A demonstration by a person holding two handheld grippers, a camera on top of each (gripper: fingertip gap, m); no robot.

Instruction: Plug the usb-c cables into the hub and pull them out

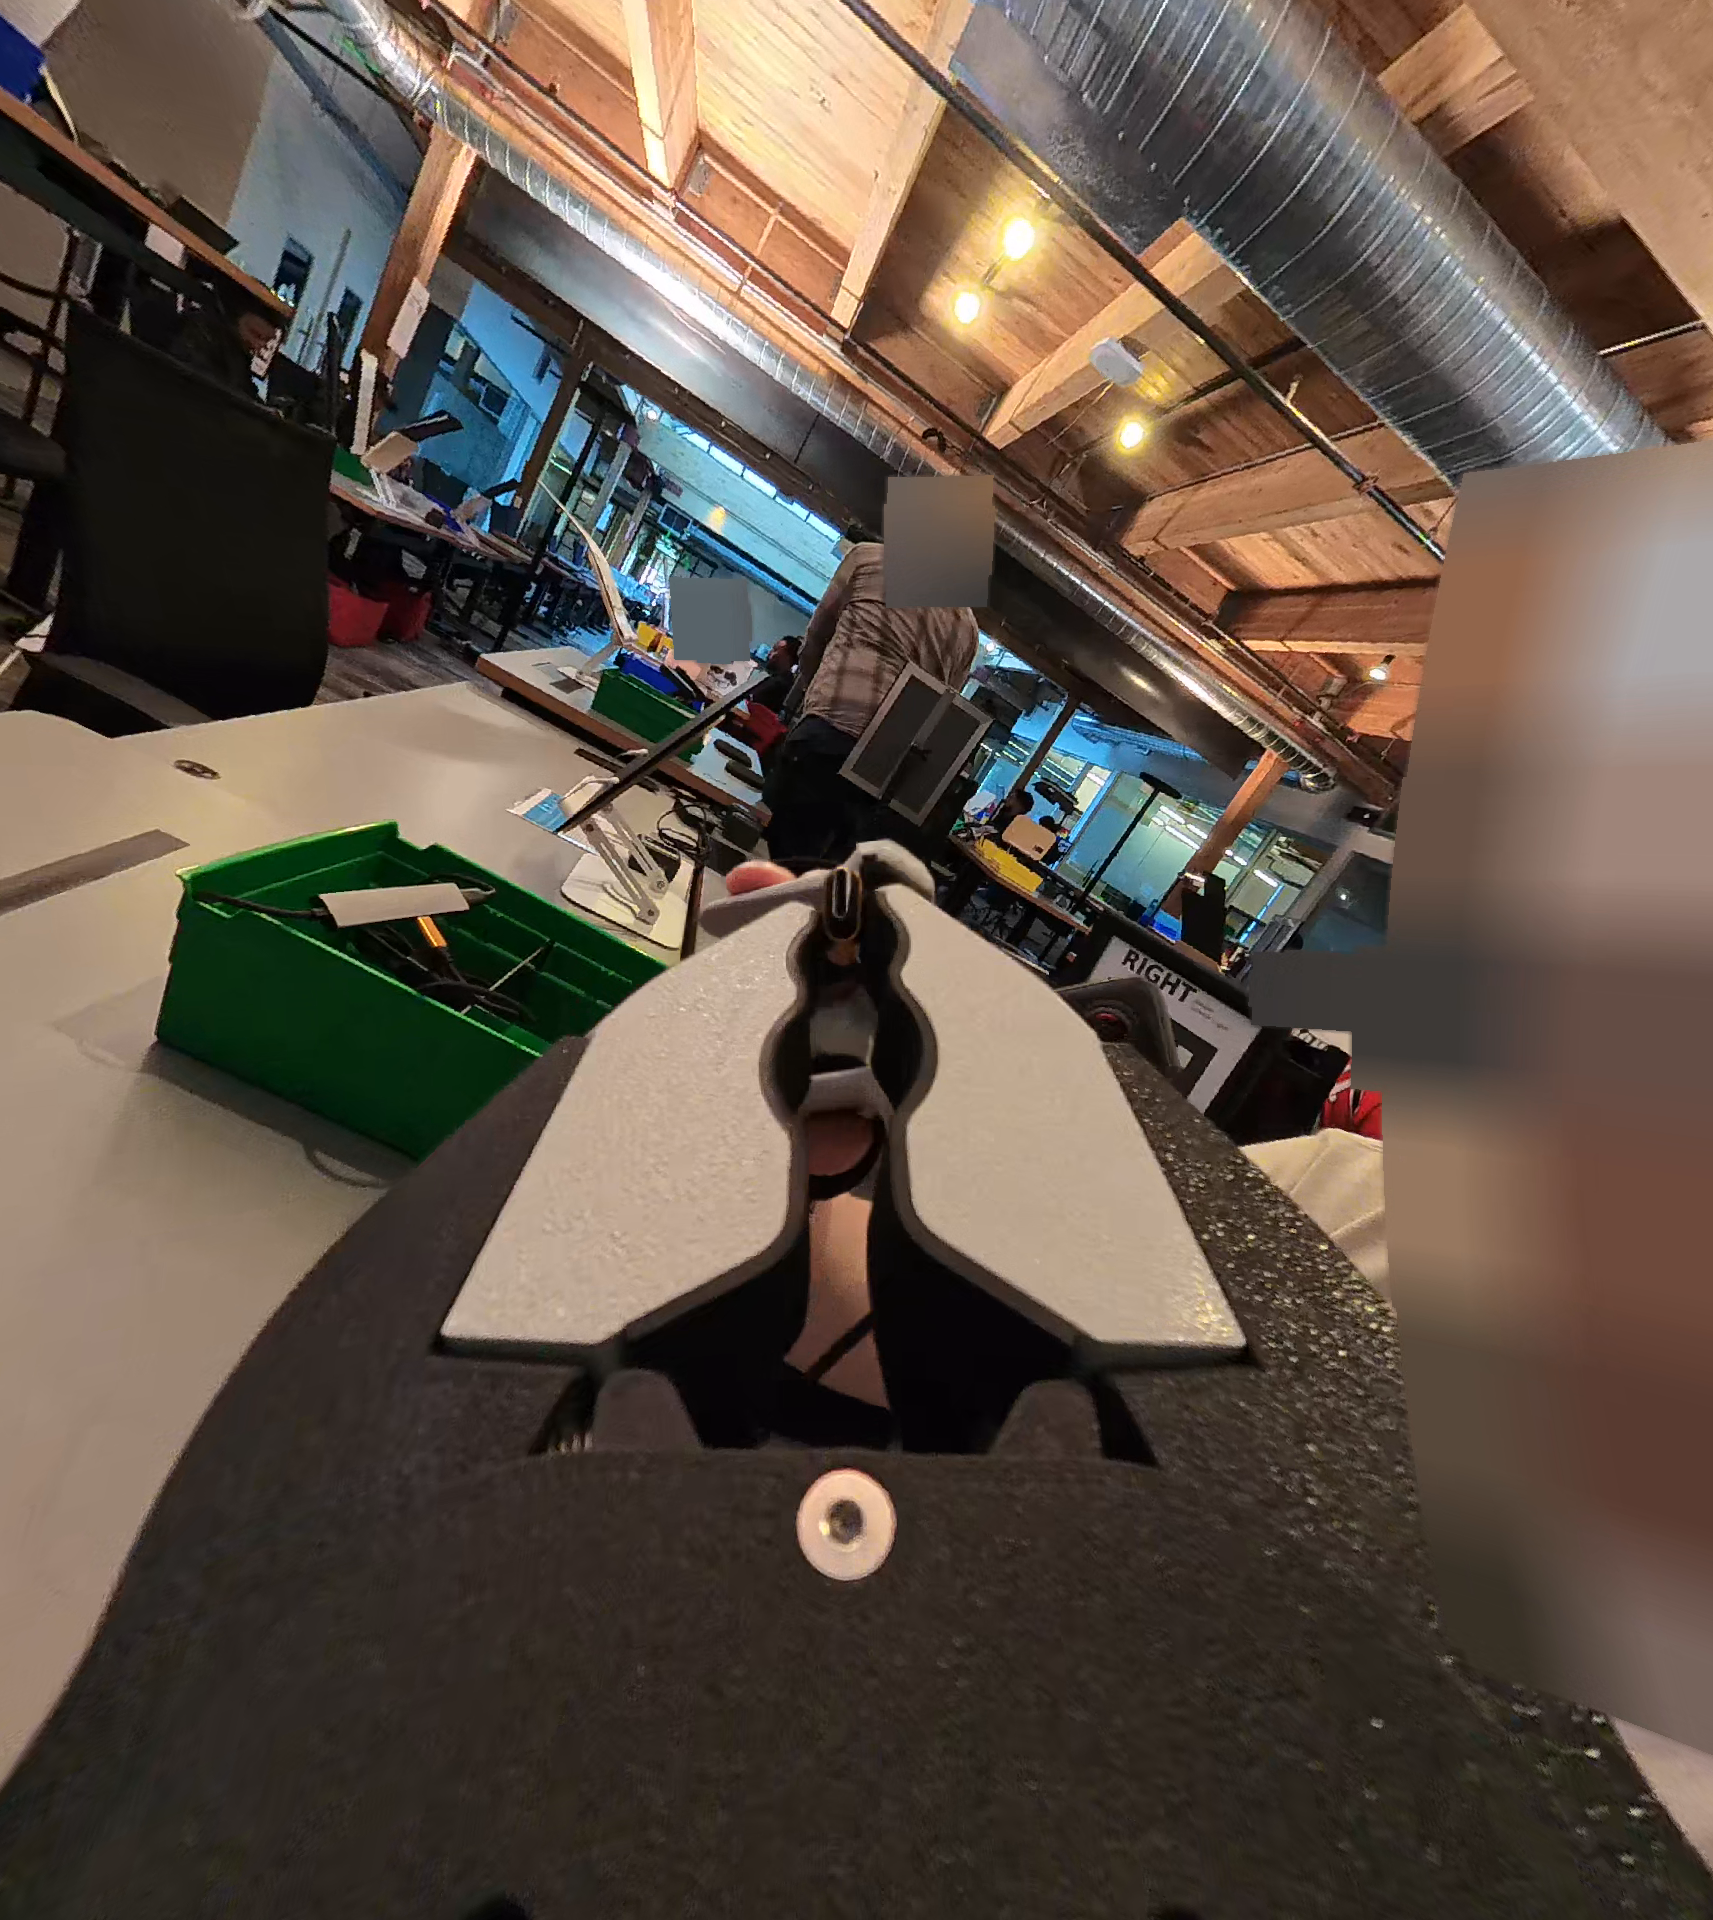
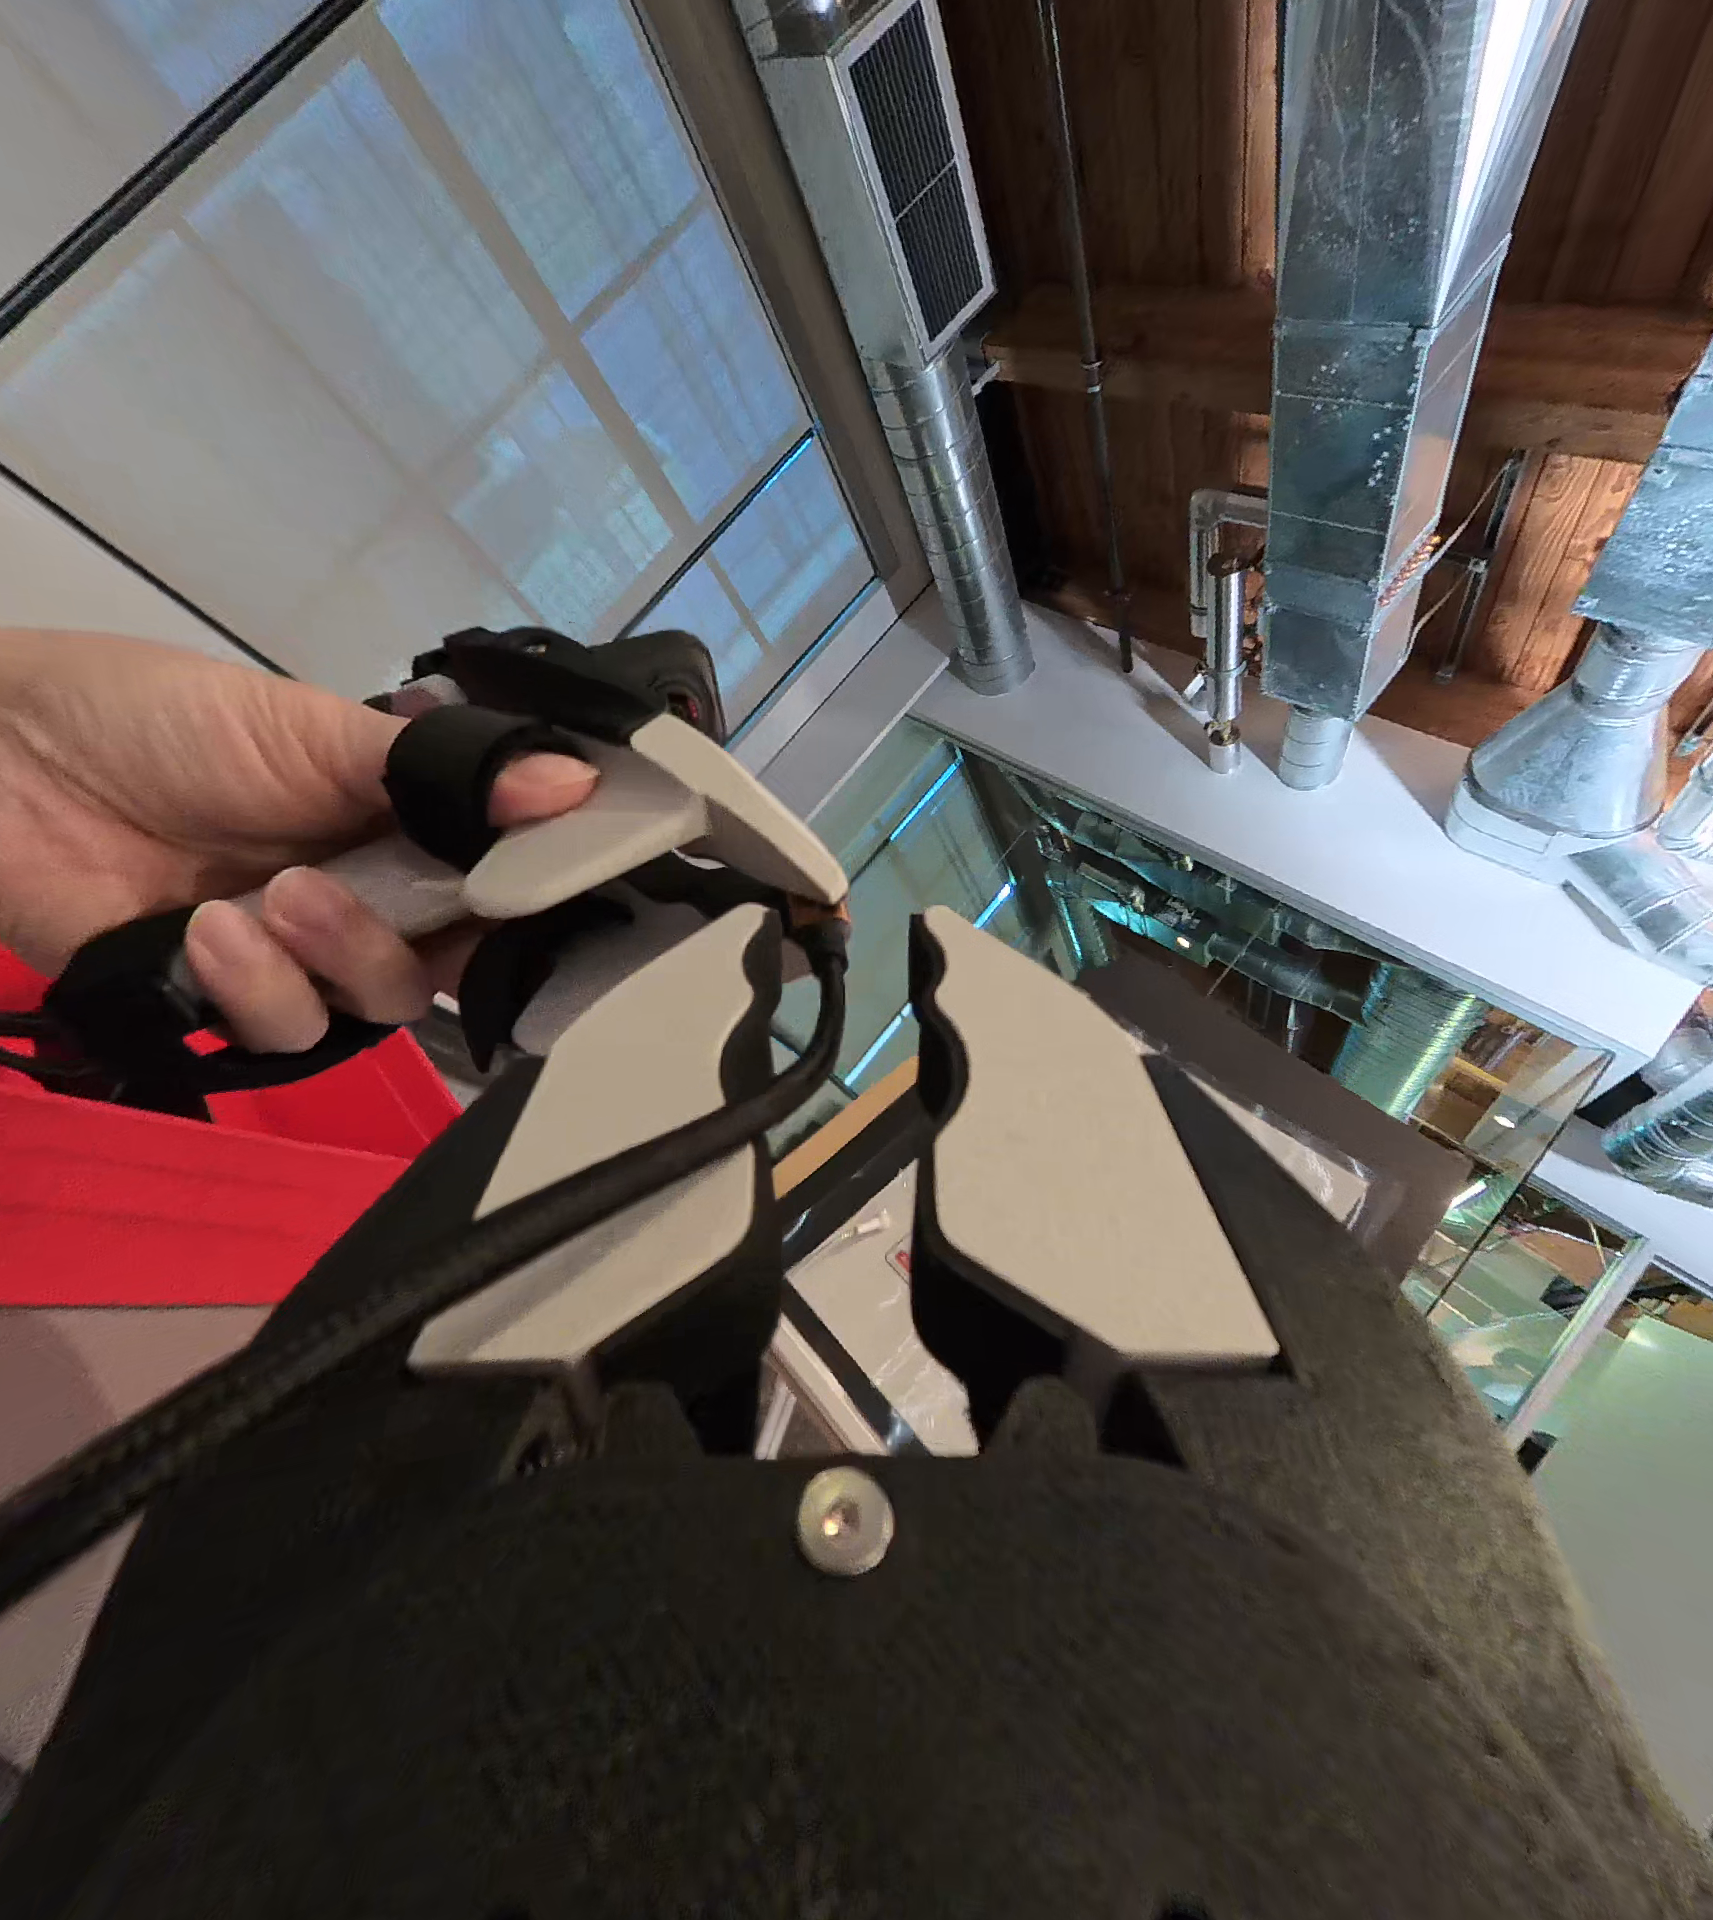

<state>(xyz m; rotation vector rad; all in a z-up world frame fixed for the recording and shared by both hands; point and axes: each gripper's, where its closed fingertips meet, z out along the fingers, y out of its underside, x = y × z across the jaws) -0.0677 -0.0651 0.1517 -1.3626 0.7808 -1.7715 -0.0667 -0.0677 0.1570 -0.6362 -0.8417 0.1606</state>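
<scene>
My left gripper (image 1: 844, 896) is shut on the plug of a black USB-C cable (image 1: 841, 930) with an orange collar, seen end-on at the fingertips. In the right wrist view, a hand holds the left gripper (image 2: 821, 888), raised in the air. The braided cable (image 2: 623, 1174) hangs from its tips across my right gripper's left finger (image 2: 644, 1143). My right gripper (image 2: 847, 935) is open, with its tips on either side of the plug. A pale flat hub (image 1: 395, 904) lies in a green bin (image 1: 332, 1029) on the table.
The green bin also holds dark cables (image 1: 436, 966). A red bin (image 2: 104, 1164) sits at the left of the right wrist view. A white desk lamp base (image 1: 623, 894) stands behind the green bin. People stand at far tables. Both views tilt up toward the ceiling.
</scene>
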